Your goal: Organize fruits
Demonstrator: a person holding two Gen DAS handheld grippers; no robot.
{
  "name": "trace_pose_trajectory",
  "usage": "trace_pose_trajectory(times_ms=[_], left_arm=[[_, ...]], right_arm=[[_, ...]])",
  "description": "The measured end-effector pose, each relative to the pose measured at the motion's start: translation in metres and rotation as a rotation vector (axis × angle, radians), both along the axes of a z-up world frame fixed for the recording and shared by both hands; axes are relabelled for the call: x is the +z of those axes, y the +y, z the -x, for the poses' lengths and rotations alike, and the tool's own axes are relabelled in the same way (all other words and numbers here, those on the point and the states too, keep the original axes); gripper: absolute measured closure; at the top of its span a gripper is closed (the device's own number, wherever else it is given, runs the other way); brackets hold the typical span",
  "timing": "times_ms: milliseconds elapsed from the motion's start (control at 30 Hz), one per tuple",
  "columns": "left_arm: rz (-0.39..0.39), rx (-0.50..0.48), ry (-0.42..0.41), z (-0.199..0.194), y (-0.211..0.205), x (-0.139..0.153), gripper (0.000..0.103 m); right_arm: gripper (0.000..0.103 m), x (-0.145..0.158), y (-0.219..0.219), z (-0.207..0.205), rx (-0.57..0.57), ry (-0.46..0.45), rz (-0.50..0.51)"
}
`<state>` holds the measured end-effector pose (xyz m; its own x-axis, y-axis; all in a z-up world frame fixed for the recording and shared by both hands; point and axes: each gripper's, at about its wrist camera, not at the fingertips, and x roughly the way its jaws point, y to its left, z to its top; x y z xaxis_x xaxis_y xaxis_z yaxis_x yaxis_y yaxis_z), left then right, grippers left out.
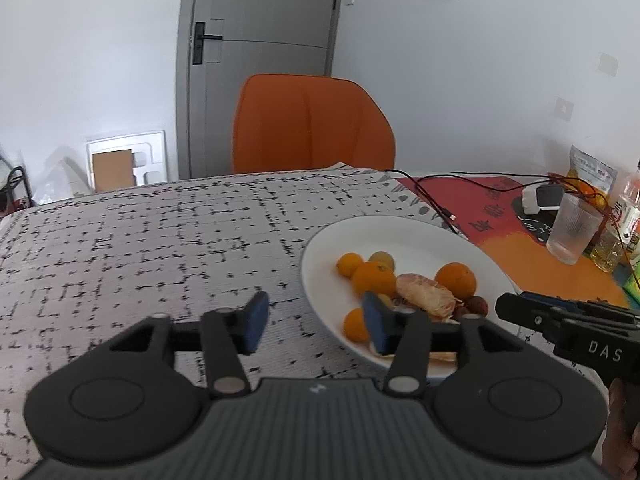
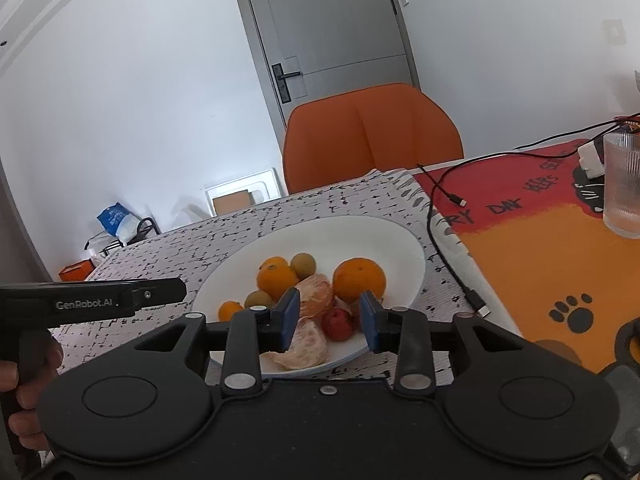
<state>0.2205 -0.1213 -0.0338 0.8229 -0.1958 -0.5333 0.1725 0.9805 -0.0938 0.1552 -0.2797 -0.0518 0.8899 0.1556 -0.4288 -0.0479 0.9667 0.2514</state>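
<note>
A white plate (image 1: 420, 236) (image 2: 400, 256) on the patterned cloth holds small oranges (image 1: 374, 278) (image 2: 359, 280), greenish round fruits (image 2: 303, 265), peeled citrus segments (image 1: 426, 295) (image 2: 316, 300) and a red lychee-like fruit (image 2: 338, 323) (image 1: 477, 306). My left gripper (image 1: 316, 326) is open and empty, hovering over the plate's left rim. My right gripper (image 2: 330, 322) is open and empty, above the plate's near side, jaws either side of the peeled segments and red fruit. Each gripper's body shows in the other's view (image 1: 580, 340) (image 2: 92, 300).
An orange chair (image 1: 312, 128) stands behind the table. To the right lie black cables (image 2: 444, 216), a ribbed glass (image 1: 572, 232) (image 2: 622, 188), a white charger (image 1: 536, 200), a snack bag (image 1: 590, 168) and bottles (image 1: 624, 216) on an orange-red mat (image 2: 540, 248).
</note>
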Motion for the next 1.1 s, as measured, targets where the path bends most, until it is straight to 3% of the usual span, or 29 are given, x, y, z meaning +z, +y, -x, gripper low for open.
trace_pose_trajectory(times_ms=[133, 200, 500, 767, 1100], left_arm=[[-0.009, 0.017, -0.012, 0.008, 0.009, 0.004, 0.038], [-0.011, 0.027, -0.015, 0.012, 0.013, 0.005, 0.029], [0.003, 0.074, -0.025, 0.033, 0.036, 0.011, 0.015], [-0.001, 0.129, -0.037, 0.058, 0.054, 0.015, 0.008], [-0.023, 0.21, -0.061, 0.095, 0.071, 0.023, 0.003]], right_arm=[[0.062, 0.003, 0.007, 0.002, 0.01, -0.005, 0.004], [0.06, 0.004, 0.011, 0.003, 0.016, -0.008, 0.009], [0.043, 0.012, 0.032, 0.011, 0.052, -0.019, 0.035], [0.035, 0.02, 0.047, 0.019, 0.083, -0.029, 0.049], [0.012, 0.031, 0.066, 0.039, 0.137, -0.052, 0.065]])
